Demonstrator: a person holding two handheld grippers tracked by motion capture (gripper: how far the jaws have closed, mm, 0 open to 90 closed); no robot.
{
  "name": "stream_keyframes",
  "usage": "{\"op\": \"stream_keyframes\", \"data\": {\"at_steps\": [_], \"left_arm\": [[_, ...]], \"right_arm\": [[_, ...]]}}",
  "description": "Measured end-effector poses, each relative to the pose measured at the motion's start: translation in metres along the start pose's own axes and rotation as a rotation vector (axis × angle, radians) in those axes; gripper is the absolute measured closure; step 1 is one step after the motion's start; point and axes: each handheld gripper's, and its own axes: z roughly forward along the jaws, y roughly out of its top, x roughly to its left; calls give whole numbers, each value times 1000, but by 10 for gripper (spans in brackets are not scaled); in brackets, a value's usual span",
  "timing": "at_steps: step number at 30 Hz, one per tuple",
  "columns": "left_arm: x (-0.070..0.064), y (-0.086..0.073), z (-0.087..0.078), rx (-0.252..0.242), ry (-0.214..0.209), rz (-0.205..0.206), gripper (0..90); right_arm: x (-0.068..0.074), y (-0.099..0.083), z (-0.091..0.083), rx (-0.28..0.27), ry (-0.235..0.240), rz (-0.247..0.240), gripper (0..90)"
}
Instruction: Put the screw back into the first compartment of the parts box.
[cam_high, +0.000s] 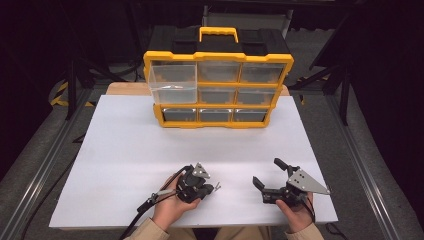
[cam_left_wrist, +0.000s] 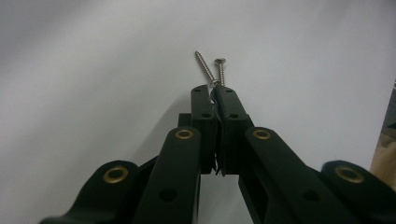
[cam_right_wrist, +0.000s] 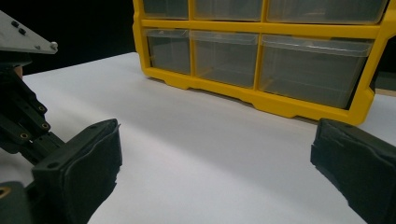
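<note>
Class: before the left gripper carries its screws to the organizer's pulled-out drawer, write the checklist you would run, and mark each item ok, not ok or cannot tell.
1. Left gripper shut on the screws: ok.
2. Both screws held firmly: cannot tell; they stick out at different angles.
3. Drawer pulled out: ok.
4. Room in the drawer: ok, it looks empty.
5. Path over the table to the organizer: ok.
6. Right gripper out of the way: ok, open and off to the side.
</note>
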Motion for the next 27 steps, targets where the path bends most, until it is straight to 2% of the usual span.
{"op": "stream_keyframes", "data": {"at_steps": [5,6,8,10,13,16,18,21,24,27], "left_arm": [[6,3,-3,21,-31,-30,879],[8,4,-7,25,-44,-49,879],[13,8,-14,8,-81,-61,879],[15,12,-21,22,-69,-45,879],[19,22,-38,27,-90,-50,879],[22,32,-51,36,-85,-42,879],[26,40,-61,32,-100,-42,880],[28,52,-74,43,-87,-20,879],[32,64,-90,43,-105,-21,879],[33,73,-99,44,-95,-12,879]], "right_arm": [[-1,0,0,1,-2,4,25],[-1,0,0,1,-1,4,25],[-1,1,0,-5,0,5,25],[-1,1,0,-4,-1,7,25],[-1,0,0,-4,4,11,25],[0,1,1,-2,8,8,25],[1,1,1,-2,13,9,25],[1,1,1,0,15,7,25],[0,1,1,-5,15,12,24],[0,1,1,-3,12,16,24]]}}
